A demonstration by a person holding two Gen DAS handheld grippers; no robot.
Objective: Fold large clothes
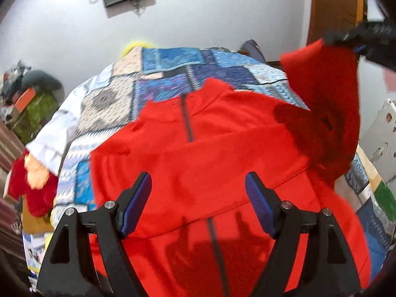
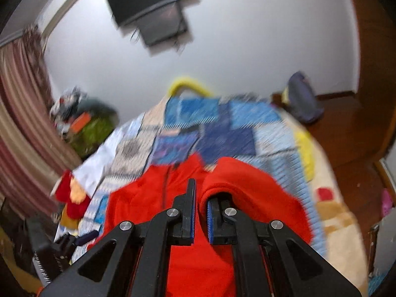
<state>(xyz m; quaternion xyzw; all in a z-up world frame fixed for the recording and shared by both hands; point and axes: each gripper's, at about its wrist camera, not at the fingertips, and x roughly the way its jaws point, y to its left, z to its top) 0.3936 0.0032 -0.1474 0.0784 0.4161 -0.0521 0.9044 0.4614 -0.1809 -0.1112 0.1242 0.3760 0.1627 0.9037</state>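
A red zip-front fleece jacket (image 1: 198, 153) lies spread on a bed under a blue patchwork quilt (image 1: 173, 66), collar toward the far wall. My left gripper (image 1: 198, 180) hovers over the jacket's chest, open, with nothing between its blue pads. My right gripper (image 2: 201, 193) is shut on the jacket's red sleeve (image 2: 247, 185), which drapes over its right finger. From the left wrist, that sleeve (image 1: 329, 94) hangs lifted at the upper right from the right gripper (image 1: 356, 38), casting a shadow on the shoulder. Both views are motion-blurred.
A white garment (image 1: 57, 128) and a red-and-peach cloth pile (image 1: 32, 180) lie at the bed's left edge. Beyond them are a green-covered clutter heap (image 1: 37, 109) and a striped curtain (image 2: 19, 123). A screen (image 2: 153, 7) hangs on the far wall; a wooden door (image 1: 334, 7) stands at the right.
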